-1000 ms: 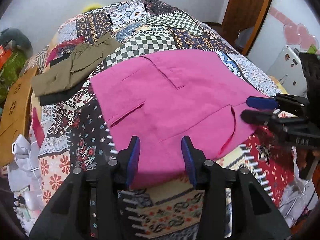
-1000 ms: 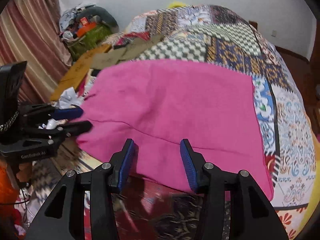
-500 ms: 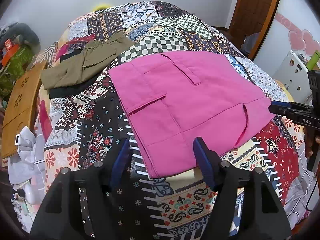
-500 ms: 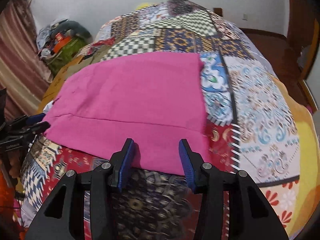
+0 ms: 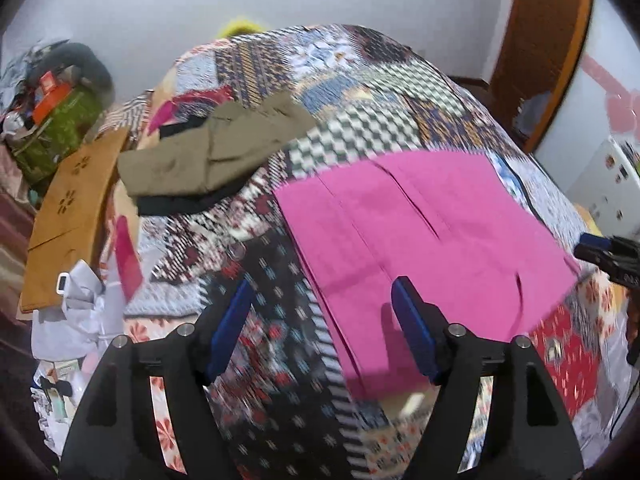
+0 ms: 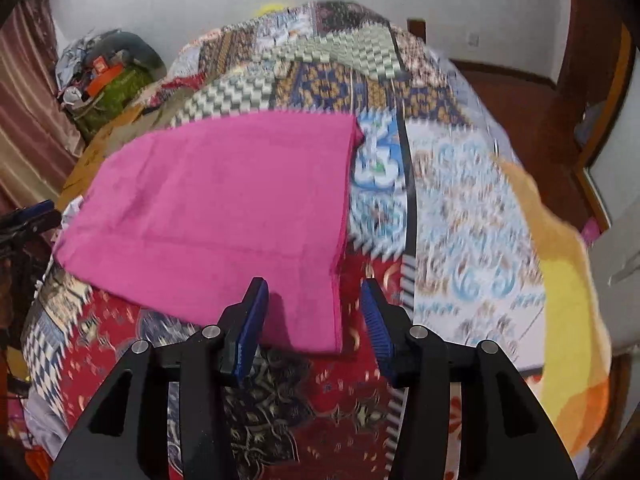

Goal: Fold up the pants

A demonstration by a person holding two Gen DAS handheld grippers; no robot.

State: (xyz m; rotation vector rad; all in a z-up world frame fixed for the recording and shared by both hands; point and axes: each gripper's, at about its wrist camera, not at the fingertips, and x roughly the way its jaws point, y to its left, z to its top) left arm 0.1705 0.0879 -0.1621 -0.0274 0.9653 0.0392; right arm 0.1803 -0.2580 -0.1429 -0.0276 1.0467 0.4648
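Pink pants (image 5: 420,236) lie flat and folded on the patchwork bedspread (image 5: 360,92); they also show in the right wrist view (image 6: 224,208). My left gripper (image 5: 322,320) is open and empty, at the pants' near left corner. My right gripper (image 6: 314,316) is open and empty, over the pants' near right corner. The right gripper's tips show at the right edge of the left wrist view (image 5: 600,250). The left gripper's tips show at the left edge of the right wrist view (image 6: 32,220).
Folded olive pants (image 5: 216,152) on a dark garment lie at the bed's far left. An orange board (image 5: 72,208) and clutter (image 5: 52,120) are left of the bed. A yellow-orange blanket (image 6: 568,312) hangs at the right. A wooden door (image 5: 548,40) stands behind.
Both grippers have let go of the pants and spread apart. The left one has swung left to the pants' left corner, the right one right to the right corner.
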